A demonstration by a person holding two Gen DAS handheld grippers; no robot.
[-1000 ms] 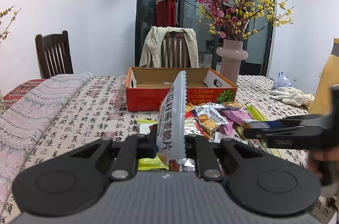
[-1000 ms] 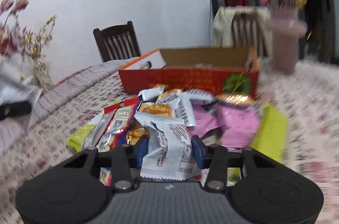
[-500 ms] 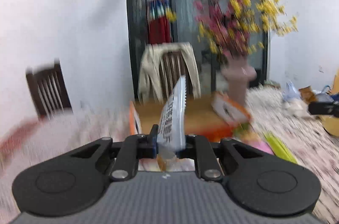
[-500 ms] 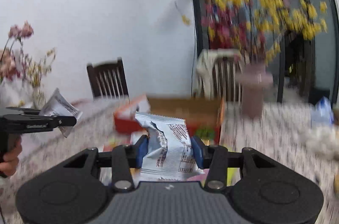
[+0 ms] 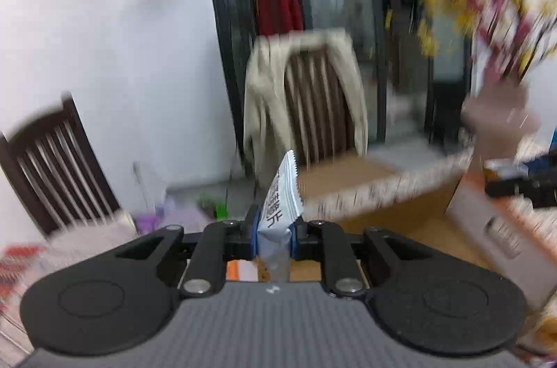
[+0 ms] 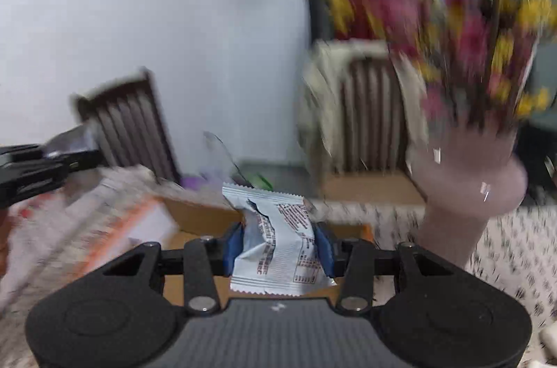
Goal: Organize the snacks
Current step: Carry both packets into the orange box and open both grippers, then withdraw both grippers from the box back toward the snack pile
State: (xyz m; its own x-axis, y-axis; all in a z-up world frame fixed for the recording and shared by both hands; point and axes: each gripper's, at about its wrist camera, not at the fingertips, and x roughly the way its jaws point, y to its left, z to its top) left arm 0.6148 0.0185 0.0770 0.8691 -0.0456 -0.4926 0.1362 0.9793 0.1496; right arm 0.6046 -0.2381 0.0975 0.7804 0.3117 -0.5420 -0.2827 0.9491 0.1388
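Left gripper [image 5: 274,230] is clamped edge-on across a thin white snack packet [image 5: 282,194], its serrated end standing up between the blue pads; your right gripper [image 6: 278,246] is pinched on the flanks of a second white snack packet [image 6: 278,242], which lies broadside and buckles in the middle. Both packets hang over the open cardboard box [image 5: 400,214], with the pink vase [image 6: 466,194] just beside it on the patterned tablecloth [image 6: 504,246].

Judge these packets as very light, soft and crinkly, with slick foil skins. The contents are probably brittle, so you need no harder squeeze. Grip on the flat sealed margins rather than the puffed middle, where the film can slide. Expect each one to flutter when you let go, so release low inside the box.
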